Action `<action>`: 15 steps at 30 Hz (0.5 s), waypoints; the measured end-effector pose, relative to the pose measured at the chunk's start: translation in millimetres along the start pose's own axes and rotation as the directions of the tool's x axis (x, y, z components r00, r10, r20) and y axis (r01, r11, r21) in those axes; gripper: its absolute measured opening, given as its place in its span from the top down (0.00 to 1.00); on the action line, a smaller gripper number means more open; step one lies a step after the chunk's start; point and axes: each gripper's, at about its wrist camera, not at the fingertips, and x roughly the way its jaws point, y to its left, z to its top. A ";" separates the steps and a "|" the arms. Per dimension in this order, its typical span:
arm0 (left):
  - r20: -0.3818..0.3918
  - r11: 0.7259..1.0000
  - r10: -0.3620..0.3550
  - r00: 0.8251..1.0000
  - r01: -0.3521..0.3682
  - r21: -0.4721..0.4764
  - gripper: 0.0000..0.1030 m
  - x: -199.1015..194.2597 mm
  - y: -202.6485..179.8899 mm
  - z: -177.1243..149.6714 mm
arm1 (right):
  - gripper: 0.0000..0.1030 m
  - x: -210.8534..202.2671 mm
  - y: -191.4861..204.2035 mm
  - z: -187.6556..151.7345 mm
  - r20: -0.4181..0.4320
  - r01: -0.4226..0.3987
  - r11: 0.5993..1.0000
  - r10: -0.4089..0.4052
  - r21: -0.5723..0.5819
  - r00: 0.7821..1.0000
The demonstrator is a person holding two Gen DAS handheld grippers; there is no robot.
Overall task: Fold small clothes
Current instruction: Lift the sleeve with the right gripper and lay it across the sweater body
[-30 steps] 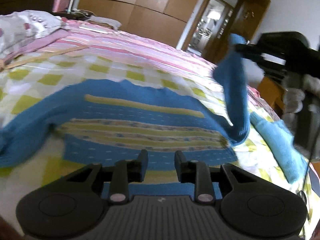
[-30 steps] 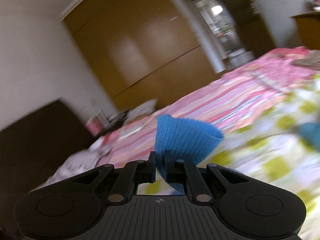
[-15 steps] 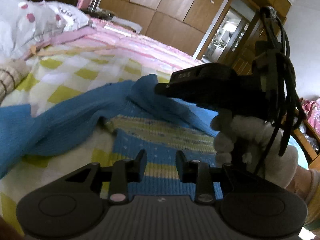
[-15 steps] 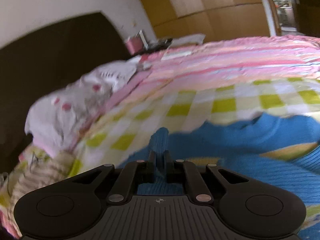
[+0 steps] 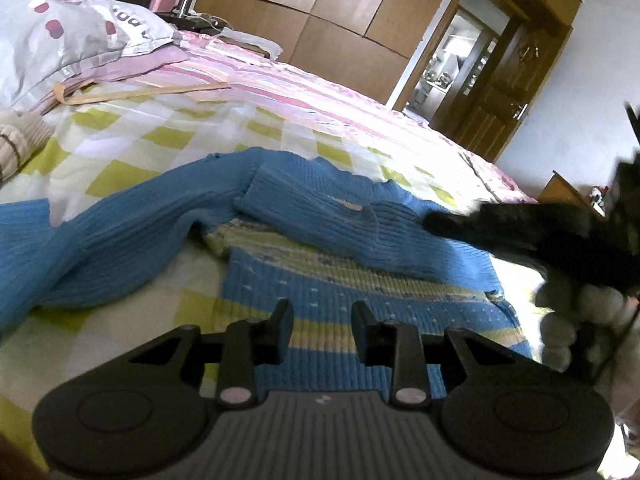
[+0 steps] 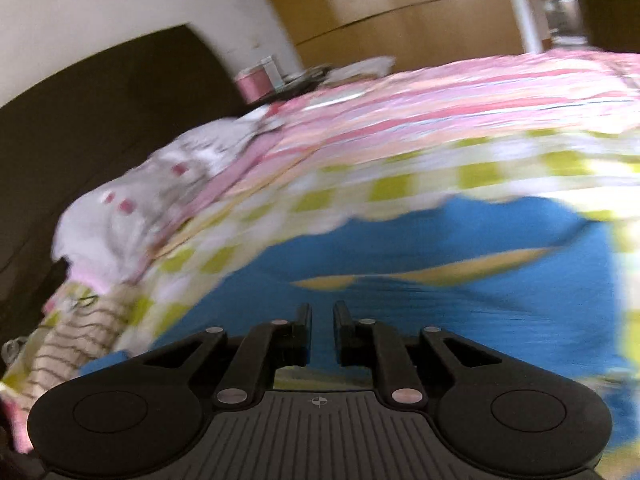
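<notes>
Left wrist view: half a second ago the right tongs stood over the middle of the sweater with the sleeve end pinched in them; now the right tongs (image 5: pixel 436 222) have drawn off to the right edge, held by a white-gloved hand (image 5: pixel 576 320), and their tip is just beside the sleeve, though this view does not show how far apart their fingers are. The sleeve (image 5: pixel 360 228) they carried now lies folded across the chest of the sweater (image 5: pixel 320 296), its cuff pointing left. The left tongs (image 5: pixel 321 320) hover low above the sweater's hem as before, fingers wide apart and nothing between them. The sweater lies flat on the bed (image 5: pixel 168 136), on the yellow-checked part of the cover. It is blue ribbed knit with yellow and patterned bands across the body. The other sleeve (image 5: pixel 112 248) stretches out to the left, unfolded. A pillow (image 5: pixel 72 36) sits at the far left.

Right wrist view: the picture is blurred by motion. The blue cuff that was clamped between the fingers earlier is gone; the right tongs (image 6: pixel 321 320) now show a narrow gap with nothing in it. Beyond them lies the blue sweater (image 6: pixel 460 292) with a yellow band, on the checked bed (image 6: pixel 400 184).
</notes>
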 end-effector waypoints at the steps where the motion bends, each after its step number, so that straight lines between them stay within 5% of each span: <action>1: 0.002 1.000 0.002 1.000 -0.002 0.006 0.64 1.1 -0.7 -0.4 | 0.87 -5.6 -11.6 -2.6 0.003 0.047 0.999 -0.047 0.003 0.999; 6: 0.006 0.999 0.017 1.000 -0.017 0.030 0.64 4.5 -5.0 -5.4 | 0.87 -26.0 -67.4 -13.4 0.003 0.205 0.969 -0.208 0.140 0.978; 15: -0.007 0.998 0.027 1.000 -0.027 0.052 0.64 13.4 -8.7 -10.3 | 0.87 -32.2 -80.0 -29.2 -0.005 0.226 0.970 -0.227 0.093 0.974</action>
